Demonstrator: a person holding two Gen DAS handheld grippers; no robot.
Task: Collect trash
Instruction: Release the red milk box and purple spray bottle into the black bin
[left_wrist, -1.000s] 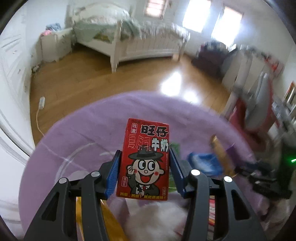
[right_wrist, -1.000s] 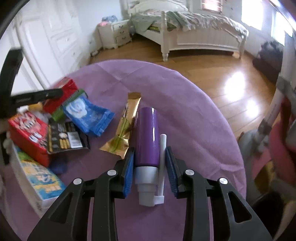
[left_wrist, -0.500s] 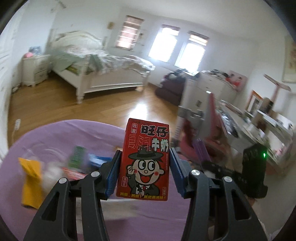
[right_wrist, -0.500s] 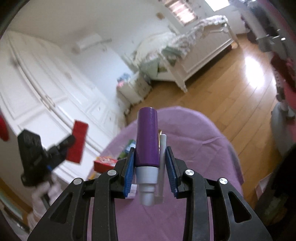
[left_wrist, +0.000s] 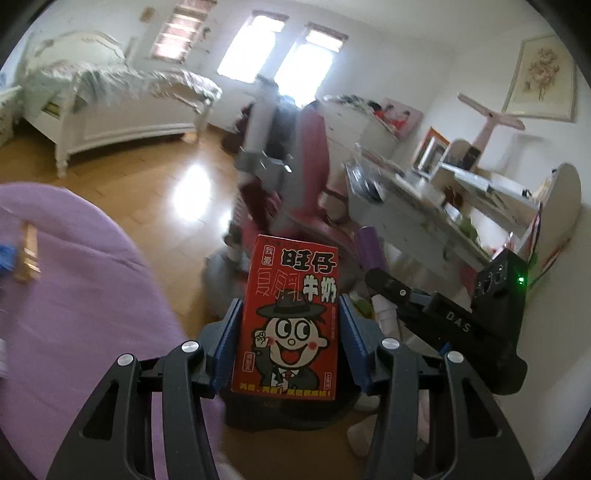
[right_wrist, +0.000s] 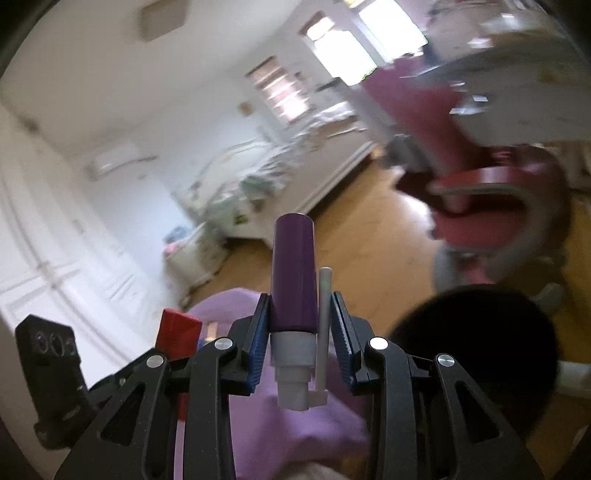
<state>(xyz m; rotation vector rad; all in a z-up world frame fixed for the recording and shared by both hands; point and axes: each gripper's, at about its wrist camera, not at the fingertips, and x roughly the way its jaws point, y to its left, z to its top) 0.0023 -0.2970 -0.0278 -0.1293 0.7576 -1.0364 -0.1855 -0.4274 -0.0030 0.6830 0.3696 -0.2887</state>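
Presently, a red milk carton (left_wrist: 286, 321) is pinched upright in the left gripper (left_wrist: 287, 343) and a purple spray bottle (right_wrist: 293, 280) is clamped in the right gripper (right_wrist: 297, 332), both carried beyond the purple table (left_wrist: 74, 295). Grips should be held firm until the dark bin (right_wrist: 476, 350) is underneath. The bin's interior is blurred and cannot be made out.
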